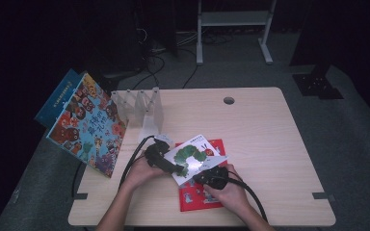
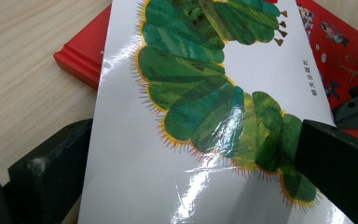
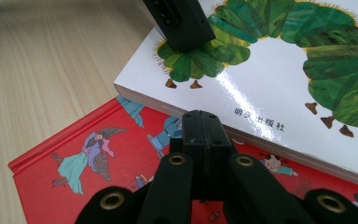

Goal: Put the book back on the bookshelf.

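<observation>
While both hands sit low at the near edge of the table (image 1: 270, 125), the left gripper (image 1: 177, 169) is clamped on the caterpillar book (image 1: 195, 151): in the left gripper view one jaw lies on top of the cover at the right, the other goes under it at the left, pinching the book's edge. The right gripper (image 3: 200, 128) has its jaws pressed together with nothing between them; their tips sit just in front of the book's near edge, over the red book (image 3: 74, 163). Can't tell if they touch either book.

Caterpillar book (image 2: 261, 74): glossy white cover, strong glare, big green segmented caterpillar with yellow fringe and small brown feet, red head visible in the high view, short line of black Chinese print near one edge. It's thin, softcover by the look. It lies on top of the red book, rotated against it, overhanging toward the left gripper, with its held side tilted up slightly.

Red book (image 1: 202, 197): hardcover, flat on the table, small cartoon figures on the cover.

Farther left, a clear divider rack (image 1: 139, 103) stands on the table, and a colourful picture book (image 1: 89, 125) leans at the table's left edge.
</observation>
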The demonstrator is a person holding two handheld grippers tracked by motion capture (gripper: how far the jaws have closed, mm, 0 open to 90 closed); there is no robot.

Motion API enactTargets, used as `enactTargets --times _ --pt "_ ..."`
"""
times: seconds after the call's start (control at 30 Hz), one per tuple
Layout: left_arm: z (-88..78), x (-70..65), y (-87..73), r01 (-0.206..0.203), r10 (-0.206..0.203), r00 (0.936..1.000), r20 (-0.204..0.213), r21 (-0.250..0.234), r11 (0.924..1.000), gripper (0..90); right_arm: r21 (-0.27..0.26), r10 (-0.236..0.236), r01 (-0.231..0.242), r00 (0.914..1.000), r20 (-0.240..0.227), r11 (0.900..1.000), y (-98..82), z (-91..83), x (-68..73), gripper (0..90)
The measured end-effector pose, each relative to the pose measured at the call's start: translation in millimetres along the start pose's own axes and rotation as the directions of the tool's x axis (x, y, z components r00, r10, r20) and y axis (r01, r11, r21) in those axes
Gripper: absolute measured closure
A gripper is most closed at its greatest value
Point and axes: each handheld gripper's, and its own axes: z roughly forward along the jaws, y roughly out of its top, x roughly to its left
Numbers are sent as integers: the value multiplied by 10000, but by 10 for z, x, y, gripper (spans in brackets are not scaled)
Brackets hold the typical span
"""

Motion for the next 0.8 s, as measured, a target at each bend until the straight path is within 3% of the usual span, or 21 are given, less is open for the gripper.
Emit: enactTargets --times 0.2,0.5,0.8 --pt "-82 -3 18 41 -38 10000 75 -352 9994 2 7 37 -37 10000 85 10000 2 0 12 895" --pt "-278 -128 101 -142 124 9998 -164 -1129 9935 27 21 83 -84 9999 123 10000 13 10 15 895" --pt "-449 -291 205 -788 746 9967 -320 -1635 9834 42 -7 -28 28 9998 195 10000 34 31 16 895"
